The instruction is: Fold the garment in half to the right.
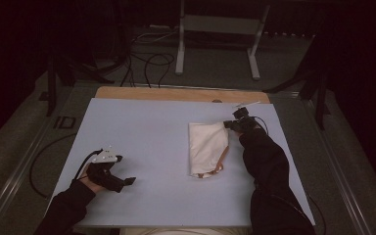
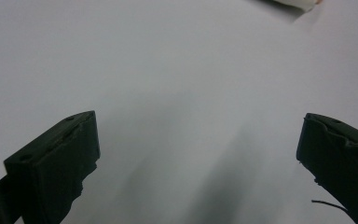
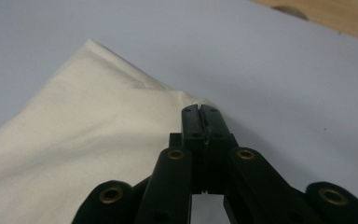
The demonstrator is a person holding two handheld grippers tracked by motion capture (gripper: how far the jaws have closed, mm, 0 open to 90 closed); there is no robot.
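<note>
High view: cream cloth (image 1: 206, 148), folded to narrow strip, lies right of centre on blue mat (image 1: 142, 147). Right gripper (image 1: 231, 125) at cloth's upper right corner. Left gripper (image 1: 127, 183) lower left of frame, well apart from cloth.

Left gripper view: jaws spread wide, nothing between, bare mat below; cloth edge (image 2: 293, 3) at top right.

Right gripper view: jaws pinched together on cloth corner (image 3: 186, 100).

Judgement: corner gripped, next fold not yet made; left hand has no hold yet.

free: bare mat (image 1: 142, 137) between left gripper (image 1: 127, 182) and cloth (image 1: 206, 147) | obstacle: probably none there
</note>
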